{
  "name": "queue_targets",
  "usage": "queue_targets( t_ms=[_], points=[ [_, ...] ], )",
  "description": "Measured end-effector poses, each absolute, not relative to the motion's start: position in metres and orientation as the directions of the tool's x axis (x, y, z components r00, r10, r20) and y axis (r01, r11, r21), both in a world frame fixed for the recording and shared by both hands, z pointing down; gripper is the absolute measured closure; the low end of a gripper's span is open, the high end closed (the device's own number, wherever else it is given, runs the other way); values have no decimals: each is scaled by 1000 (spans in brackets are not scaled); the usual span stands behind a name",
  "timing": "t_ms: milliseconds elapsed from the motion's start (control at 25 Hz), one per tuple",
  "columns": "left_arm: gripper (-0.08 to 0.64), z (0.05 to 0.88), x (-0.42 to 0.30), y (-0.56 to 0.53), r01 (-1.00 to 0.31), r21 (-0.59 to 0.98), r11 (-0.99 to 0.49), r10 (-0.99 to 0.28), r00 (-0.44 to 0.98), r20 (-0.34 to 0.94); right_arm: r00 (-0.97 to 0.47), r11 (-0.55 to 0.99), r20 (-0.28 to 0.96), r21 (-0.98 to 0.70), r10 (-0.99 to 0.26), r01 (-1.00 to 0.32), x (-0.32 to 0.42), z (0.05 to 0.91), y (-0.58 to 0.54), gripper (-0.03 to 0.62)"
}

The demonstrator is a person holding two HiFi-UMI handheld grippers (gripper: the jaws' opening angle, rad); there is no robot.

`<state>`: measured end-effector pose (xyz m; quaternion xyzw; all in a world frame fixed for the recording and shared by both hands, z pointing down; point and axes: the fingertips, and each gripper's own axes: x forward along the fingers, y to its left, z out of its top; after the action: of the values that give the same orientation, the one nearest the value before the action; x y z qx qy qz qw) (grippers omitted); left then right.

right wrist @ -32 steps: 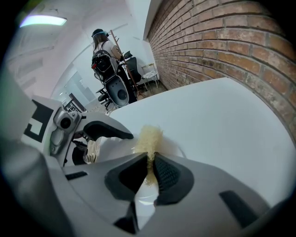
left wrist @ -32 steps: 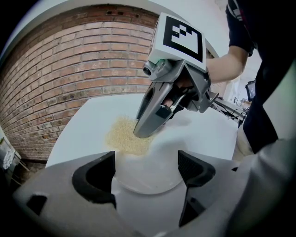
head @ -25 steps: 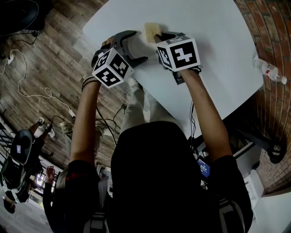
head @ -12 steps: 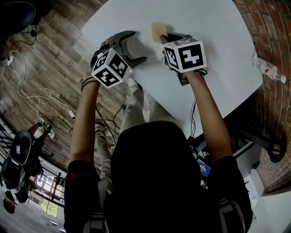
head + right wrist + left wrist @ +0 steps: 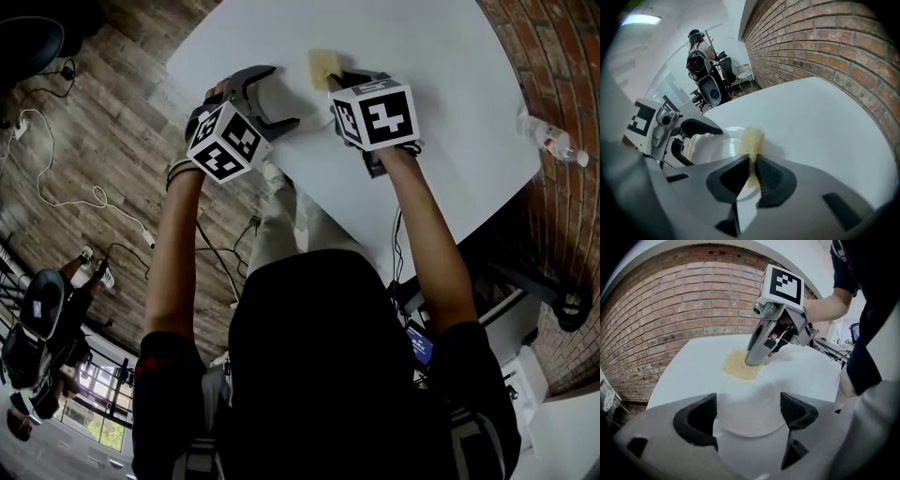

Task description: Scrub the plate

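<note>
1 smooth, round white plate (image 5: 749,397) lay at the matte white table's (image 5: 431,56) near-left edge, rim clamped by the left gripper (image 5: 748,414); the right gripper (image 5: 751,171) pinched a coarse yellow sponge (image 5: 752,137) at its far rim.

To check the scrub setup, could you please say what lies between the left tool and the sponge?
The plate, as the left gripper view shows.

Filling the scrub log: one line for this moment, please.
left gripper: shut on plate | right gripper: shut on sponge | sponge: at plate's rim
</note>
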<state>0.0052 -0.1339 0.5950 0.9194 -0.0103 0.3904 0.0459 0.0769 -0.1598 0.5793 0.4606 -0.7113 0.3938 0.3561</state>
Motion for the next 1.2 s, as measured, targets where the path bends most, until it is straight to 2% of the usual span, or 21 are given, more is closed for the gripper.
queue_targets(
  t_ms=[1200],
  points=[
    [156,596,5,-135,-54,76,-996,17,691,722,-406,361,864,-292,-298,-886,21,583,-140,552]
  ],
)
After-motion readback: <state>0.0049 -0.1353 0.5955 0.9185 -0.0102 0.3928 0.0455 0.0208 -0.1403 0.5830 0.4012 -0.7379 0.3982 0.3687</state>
